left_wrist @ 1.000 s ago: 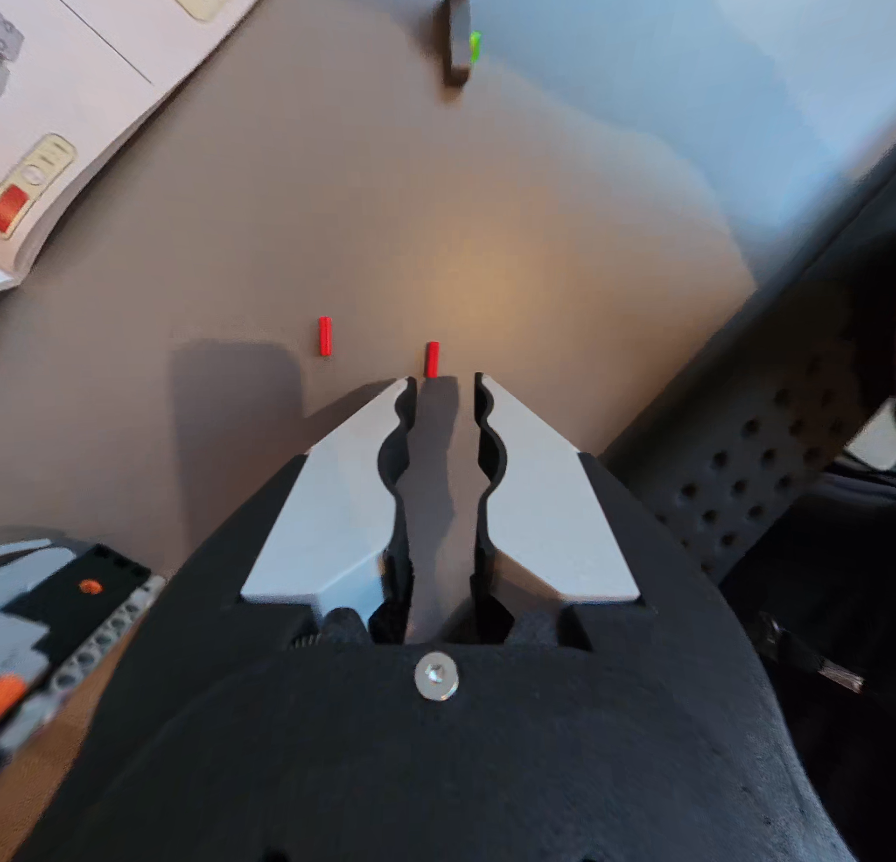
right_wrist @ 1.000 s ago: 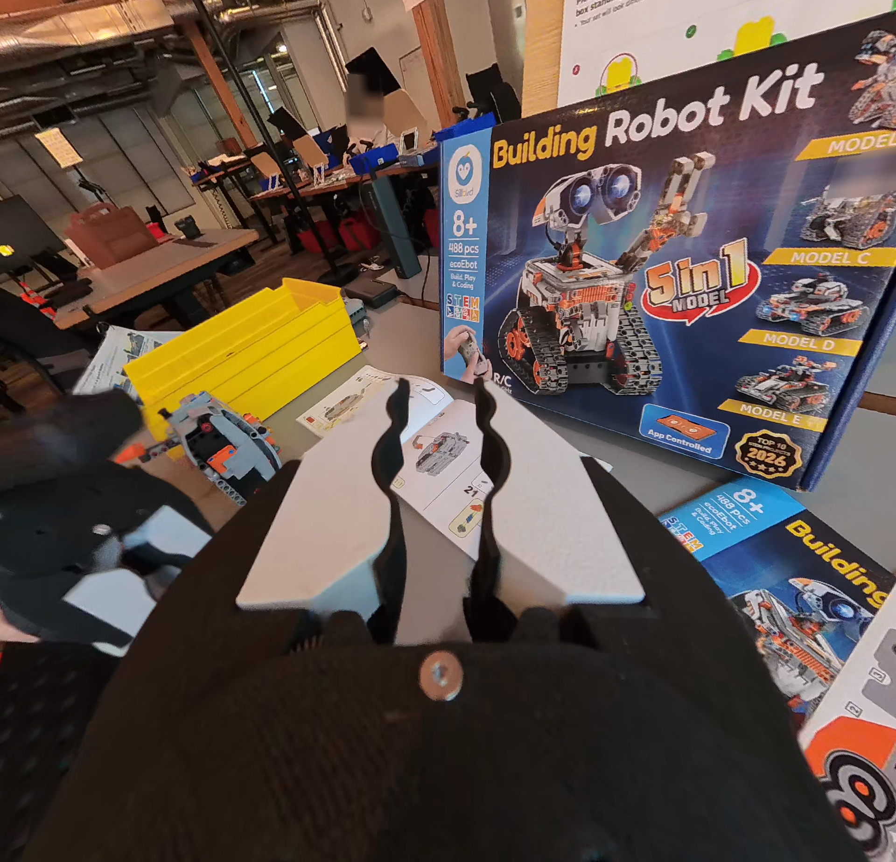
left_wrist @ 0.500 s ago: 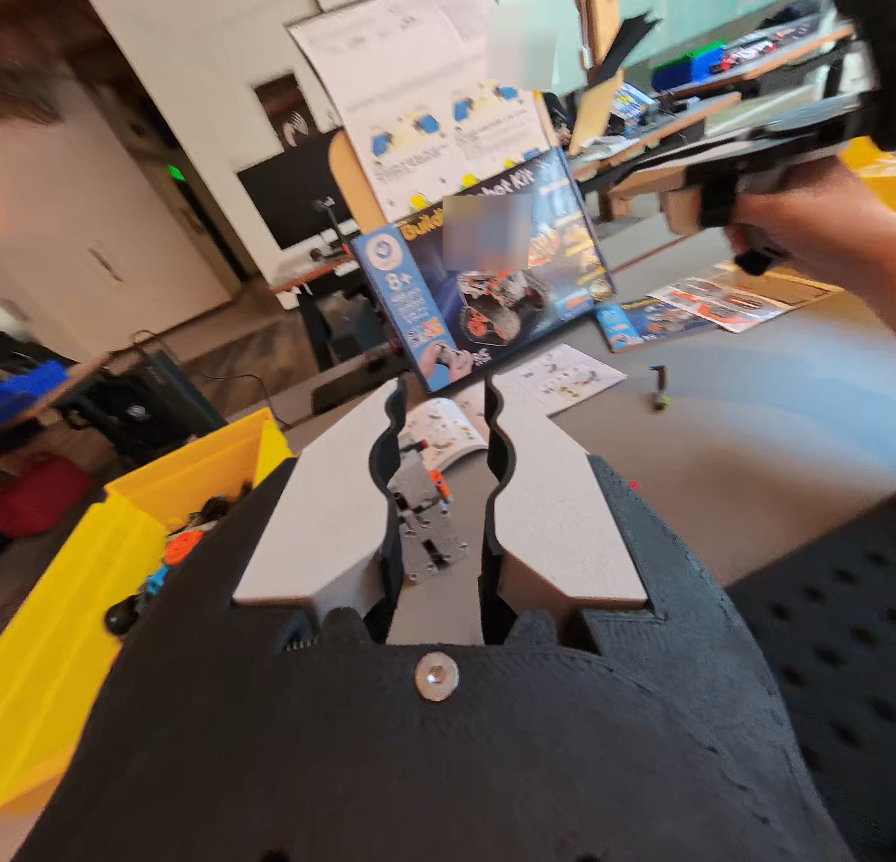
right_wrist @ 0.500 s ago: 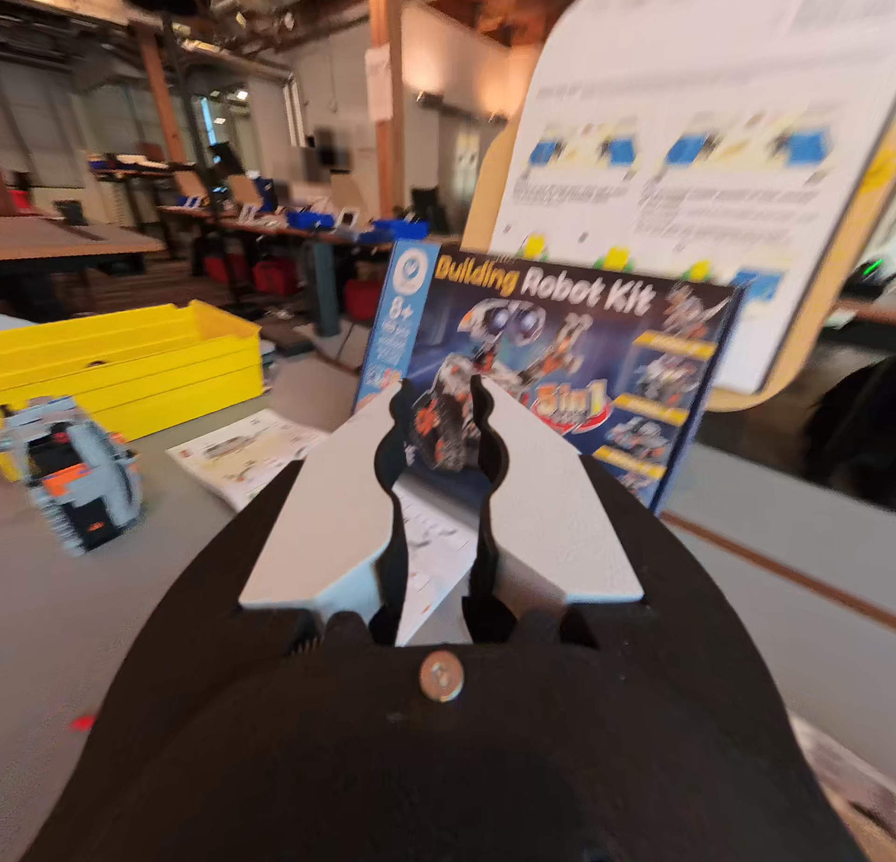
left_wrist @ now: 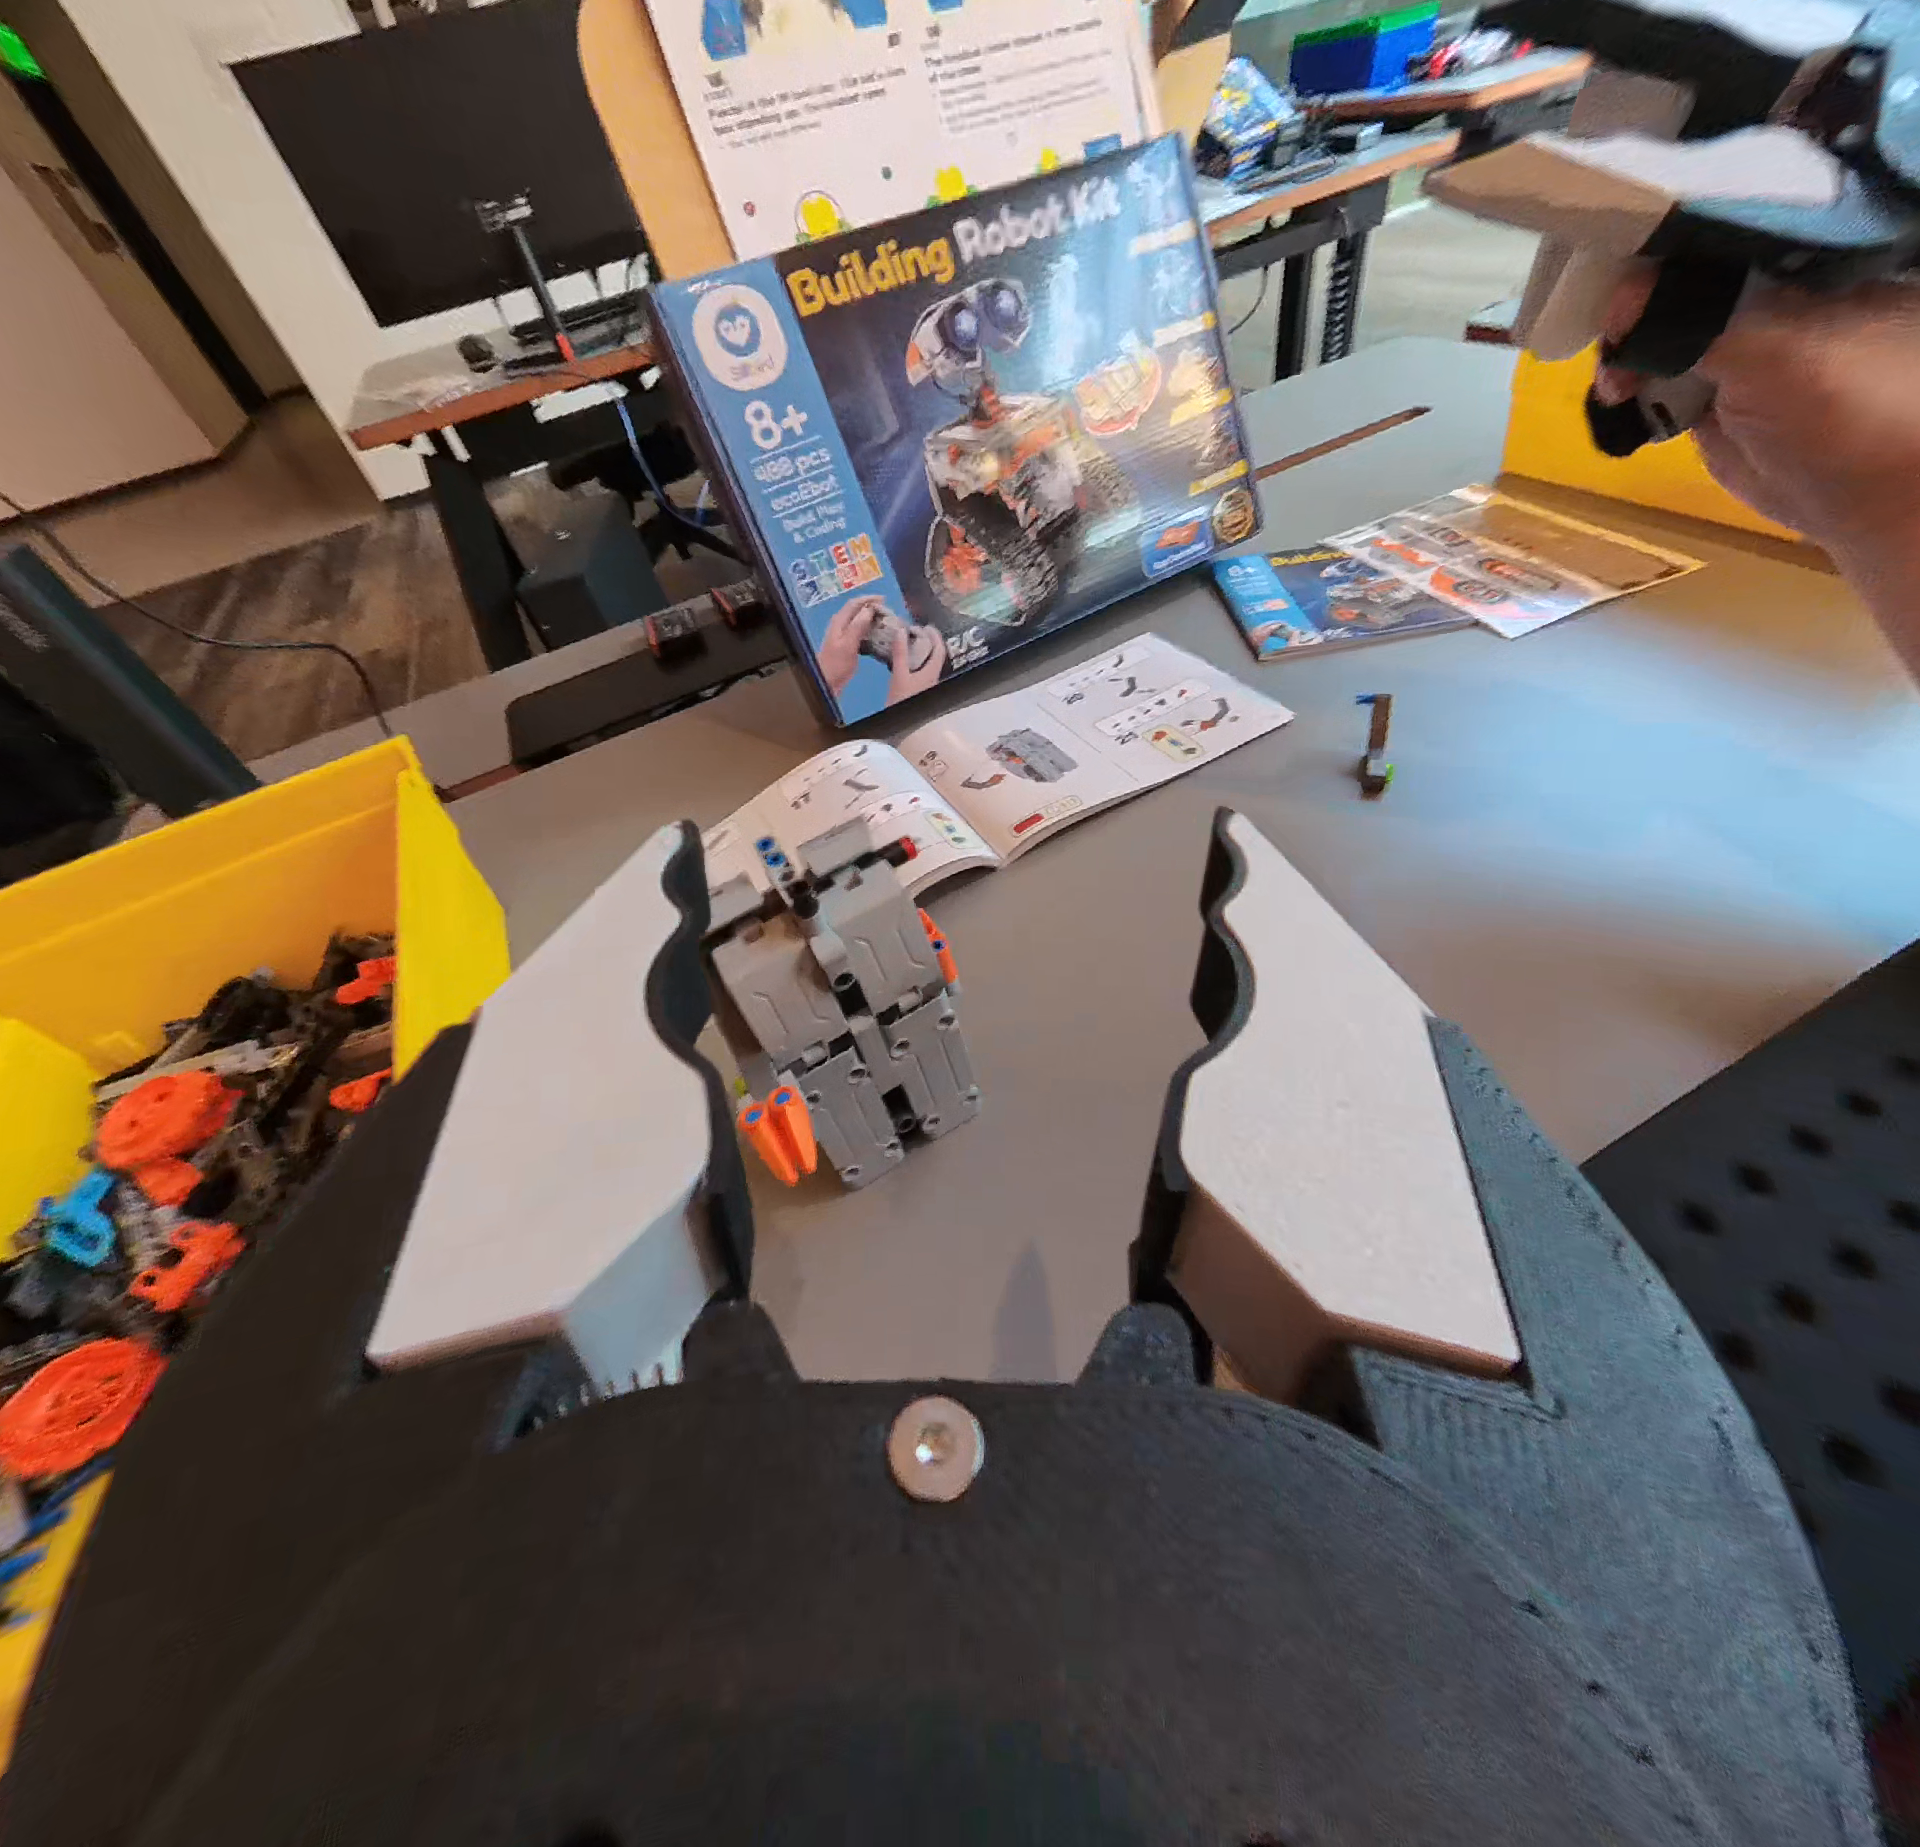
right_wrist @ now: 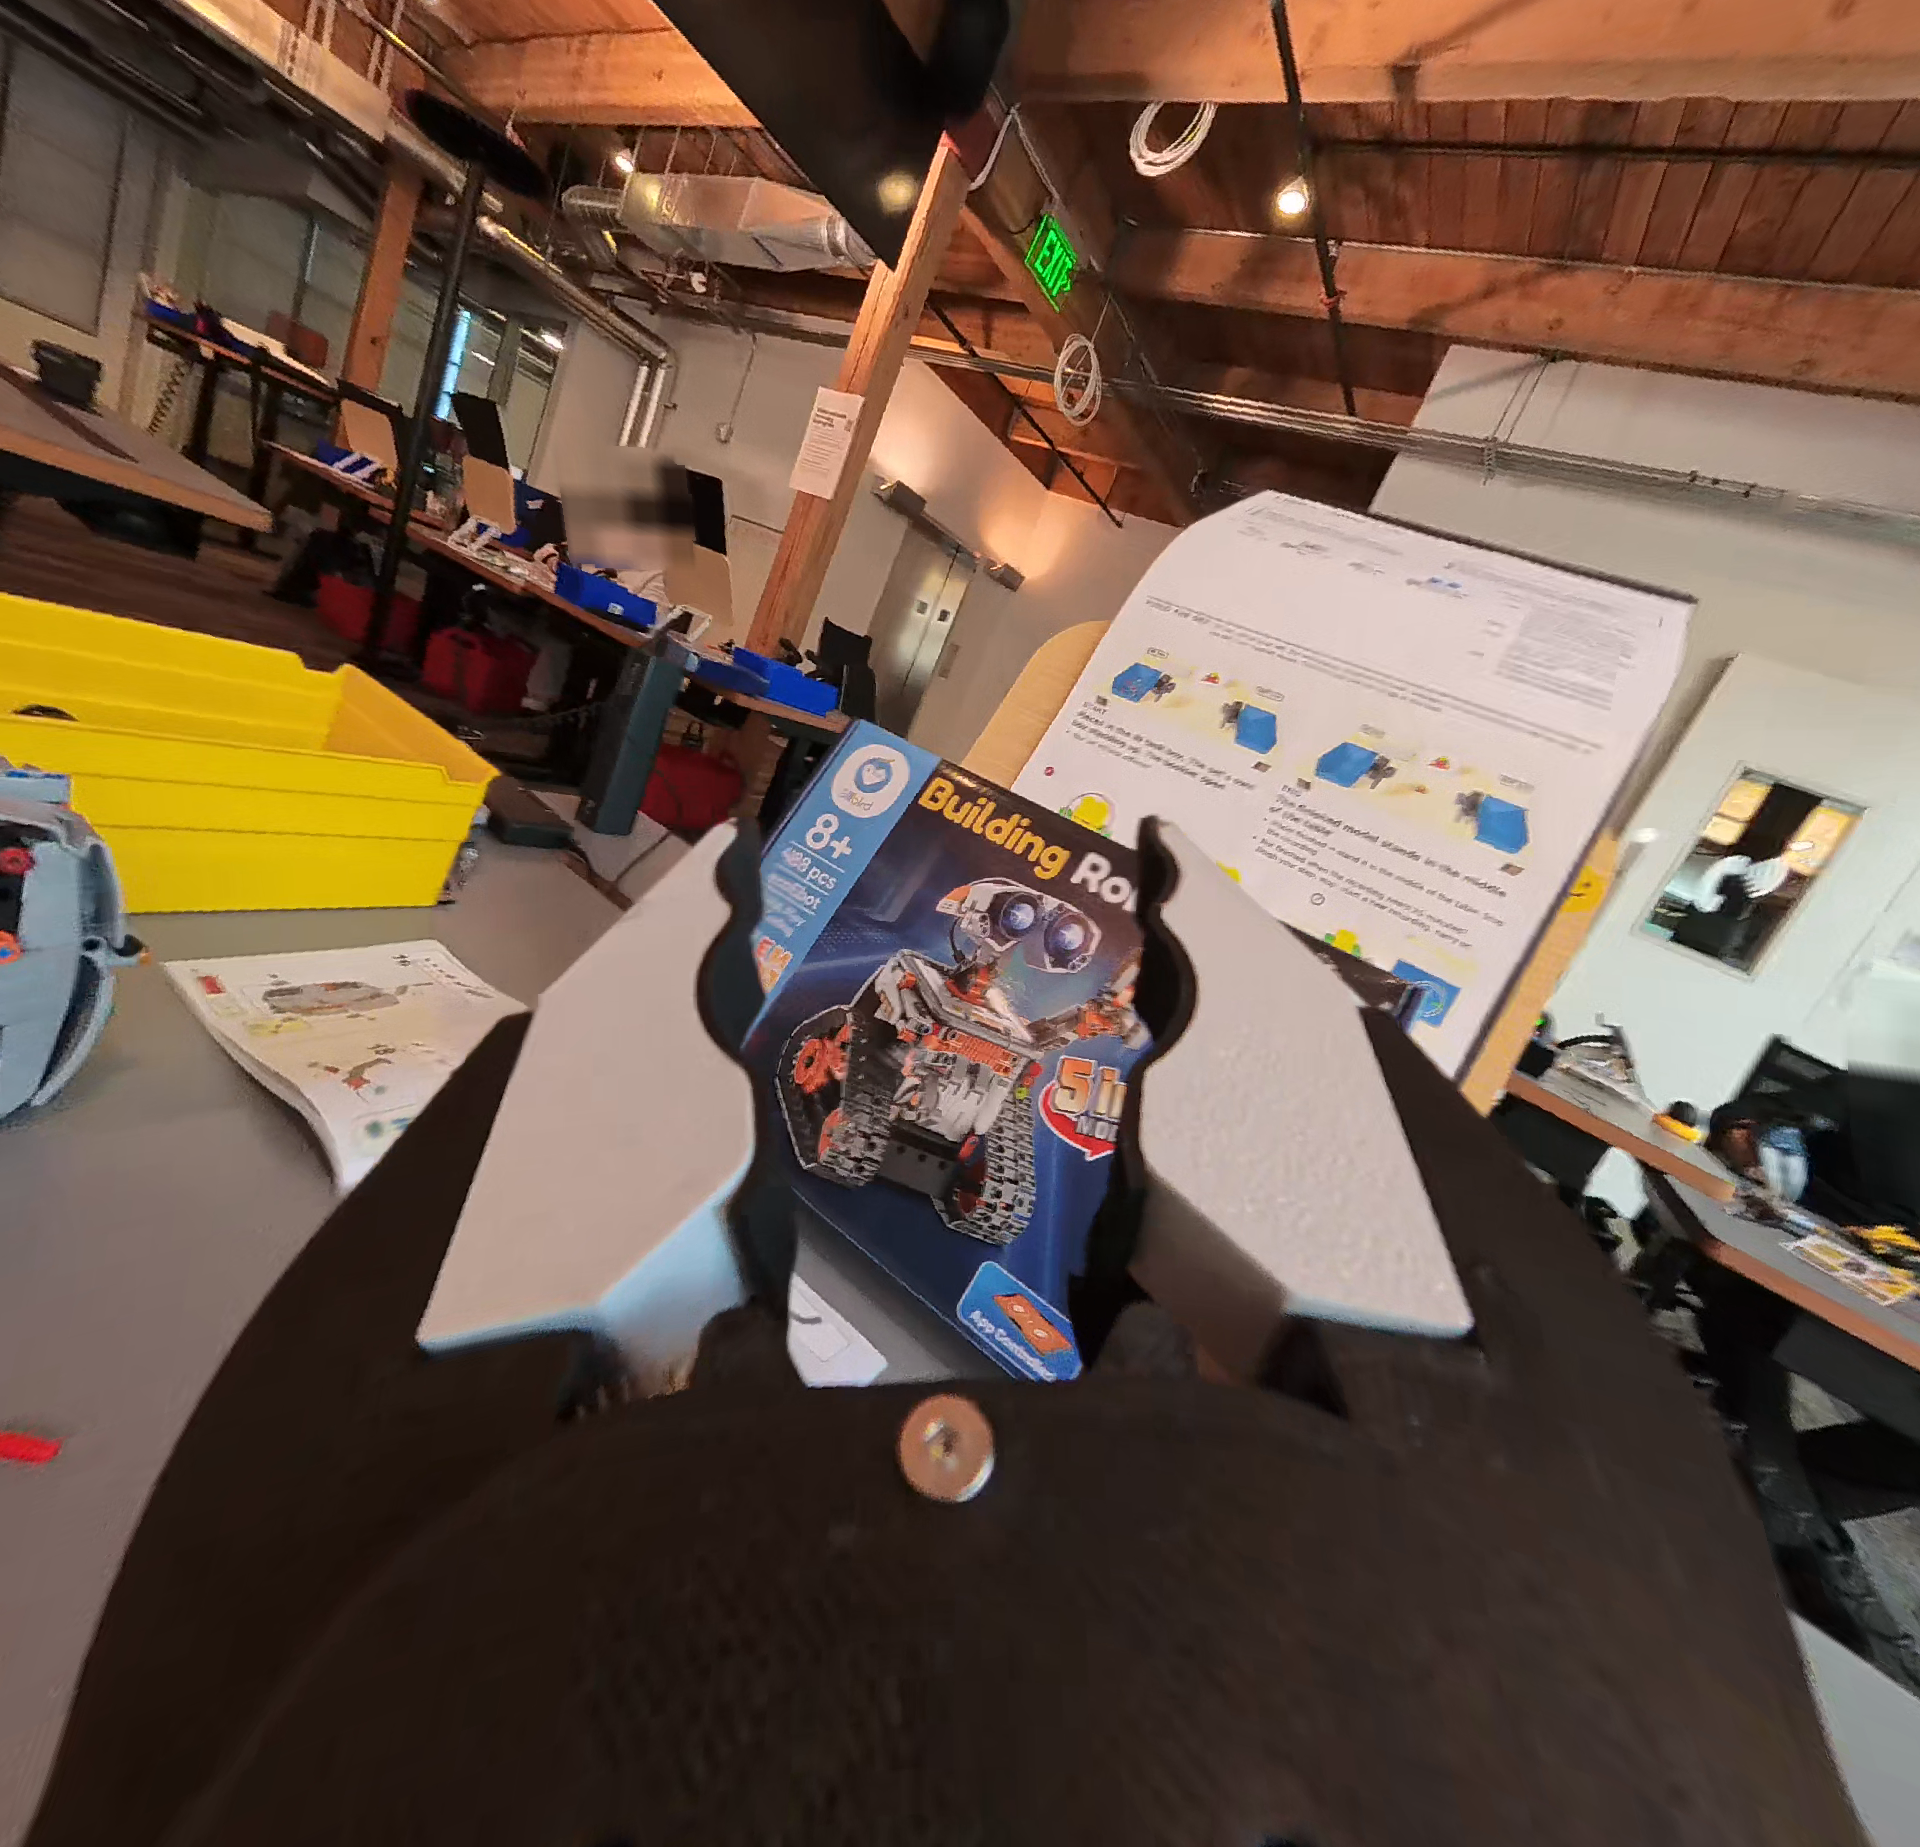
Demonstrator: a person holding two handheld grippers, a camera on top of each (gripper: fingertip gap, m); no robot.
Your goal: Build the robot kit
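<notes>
Left gripper (left_wrist: 951, 862) is spread wide w/ nothing between its fingers; the grey brick assembly (left_wrist: 847, 1008) stands upright on the grey table (left_wrist: 1507, 862) at frame centre, just past and nearer the left finger, not touched. It looks partly built, w/ orange pegs at its lower left.

Lower left: yellow bin (left_wrist: 208, 914) of loose orange/black parts, beside the assembly. Beyond, mid-frame: open instruction booklet (left_wrist: 1039, 758), then a small dark piece (left_wrist: 1374, 748) lying apart, right of centre. Farther back the kit box (left_wrist: 966, 426) stands upright.

Right gripper (right_wrist: 940, 841) is raised off the table, fingers moderately apart & empty, aimed at the box (right_wrist: 935, 1018). A red bit (right_wrist: 26, 1449) lies at left edge.
</notes>
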